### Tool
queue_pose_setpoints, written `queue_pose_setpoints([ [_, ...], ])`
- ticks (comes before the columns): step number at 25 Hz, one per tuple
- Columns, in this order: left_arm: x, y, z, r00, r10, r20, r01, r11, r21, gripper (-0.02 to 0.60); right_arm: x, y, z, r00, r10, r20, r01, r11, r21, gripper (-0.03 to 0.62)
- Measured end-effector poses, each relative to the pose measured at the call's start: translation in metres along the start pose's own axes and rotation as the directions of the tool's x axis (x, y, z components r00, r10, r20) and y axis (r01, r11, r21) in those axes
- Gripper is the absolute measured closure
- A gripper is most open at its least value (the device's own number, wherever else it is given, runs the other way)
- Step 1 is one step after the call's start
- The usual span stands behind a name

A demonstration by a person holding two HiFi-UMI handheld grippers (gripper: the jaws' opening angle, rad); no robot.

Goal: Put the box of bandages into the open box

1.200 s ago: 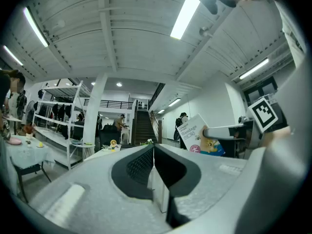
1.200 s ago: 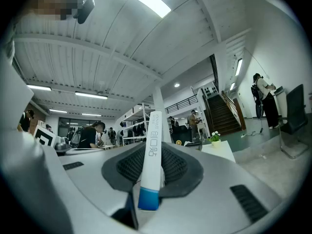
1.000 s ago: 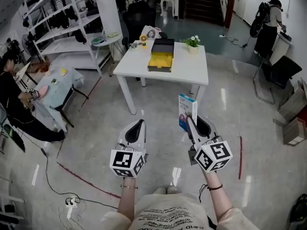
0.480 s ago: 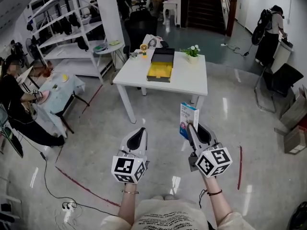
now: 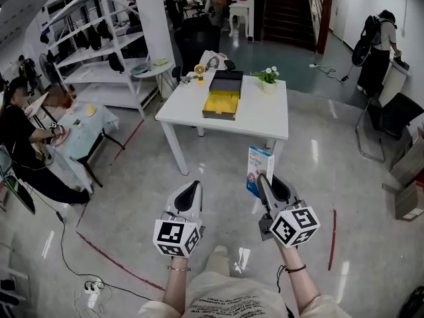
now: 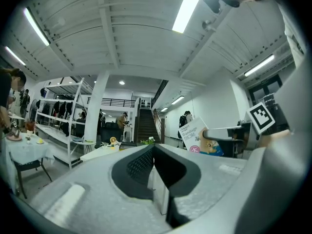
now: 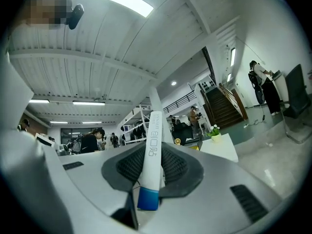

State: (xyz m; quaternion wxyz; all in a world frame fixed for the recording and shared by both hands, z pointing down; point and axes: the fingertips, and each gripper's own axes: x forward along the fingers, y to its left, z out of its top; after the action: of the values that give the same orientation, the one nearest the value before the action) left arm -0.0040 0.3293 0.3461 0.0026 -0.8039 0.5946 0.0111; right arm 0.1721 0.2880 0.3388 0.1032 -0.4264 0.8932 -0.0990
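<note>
One box of bandages (image 5: 259,170) pinched in the right gripper (image 5: 264,177), pads pressing on its two broad faces near the blue end, most of the carton reaching out past the jaw tips. Nothing in the left gripper (image 5: 192,185): jaws closed flat on each other, carried beside the right one and apart from it. Both over bare floor, well short of the white table (image 5: 265,114). On that table, near its middle, the open box (image 5: 218,115), yellow lining showing, black lid (image 5: 225,79) laid back behind it. Reads as the carrying stage, with placing not yet begun.

Several ways to go wrong from here, all judgement:

- Short grip on a long carton, so plenty of leverage against the pads. Could pivot or slide out on a quick swing or a knock against the table edge, and would land on the floor, far from the goal.
- Thin cardboard. Could crease or cave under a harder squeeze meant to stop that slip.
- Long reach needed over the near edge. Could catch the front wall or the lid if brought in low, and shove the open box along the smooth top.
- Flower pot (image 5: 267,77) near the lid's right. Could be tipped by a wide sweep.
- Release while tilted or off-centre. Could leave the carton propped on the rim, half out.
</note>
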Motion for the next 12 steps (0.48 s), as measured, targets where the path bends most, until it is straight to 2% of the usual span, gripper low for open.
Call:
queue_pose_setpoints([
  [8,0.047,0.033,-0.016,1.0,0.011,-0.022,-0.011,1.0,0.006,0.558,0.046,-0.031,-0.01,1.0,0.0,-0.005,0.0,1.0,0.017,0.505],
  [12,0.081,0.053,-0.023,0.999,0.004,-0.039,-0.004,1.0,-0.014,0.558,0.077,-0.051,-0.014,1.0,-0.018,-0.021,0.019,0.999,0.037,0.505],
])
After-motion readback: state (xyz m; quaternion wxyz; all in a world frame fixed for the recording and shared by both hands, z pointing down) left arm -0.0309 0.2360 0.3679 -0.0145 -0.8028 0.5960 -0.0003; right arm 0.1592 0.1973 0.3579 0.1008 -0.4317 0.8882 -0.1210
